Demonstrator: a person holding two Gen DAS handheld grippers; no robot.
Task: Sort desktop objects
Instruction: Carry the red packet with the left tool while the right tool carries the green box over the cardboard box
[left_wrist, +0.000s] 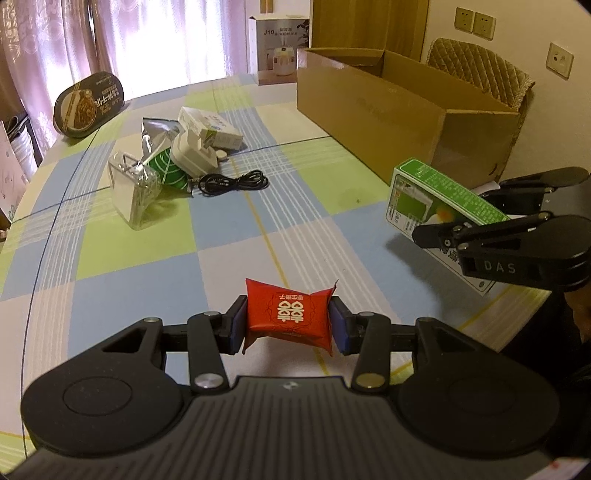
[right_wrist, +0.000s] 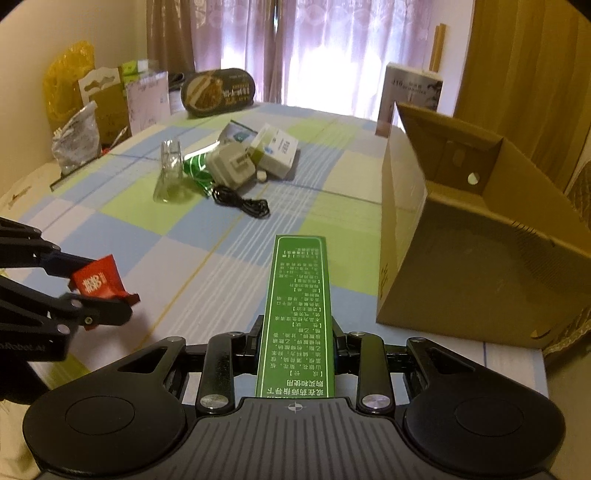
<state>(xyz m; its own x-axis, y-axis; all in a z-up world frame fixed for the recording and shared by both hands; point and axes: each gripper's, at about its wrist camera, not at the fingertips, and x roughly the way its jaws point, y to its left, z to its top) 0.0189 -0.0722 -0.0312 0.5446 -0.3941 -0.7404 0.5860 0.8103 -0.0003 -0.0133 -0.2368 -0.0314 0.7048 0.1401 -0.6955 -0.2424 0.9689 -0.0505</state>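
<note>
My left gripper (left_wrist: 287, 322) is shut on a small red candy box (left_wrist: 289, 314) with white characters, held just above the checked tablecloth. The same red candy box (right_wrist: 99, 282) and left gripper (right_wrist: 99, 295) show at the left edge of the right wrist view. My right gripper (right_wrist: 296, 341) is shut on a long green medicine box (right_wrist: 297, 317), which points away along the fingers. In the left wrist view that green medicine box (left_wrist: 436, 206) hangs at the right, in the right gripper (left_wrist: 439, 230), close to the open cardboard box (left_wrist: 388, 114).
A pile sits mid-table: a clear plastic case (left_wrist: 131, 192), a green packet (left_wrist: 168, 173), a white charger (left_wrist: 192, 155), a white carton (left_wrist: 210, 127) and a black cable (left_wrist: 232, 181). A dark oval tin (left_wrist: 88, 105) and a humidifier carton (left_wrist: 279, 48) stand at the far edge.
</note>
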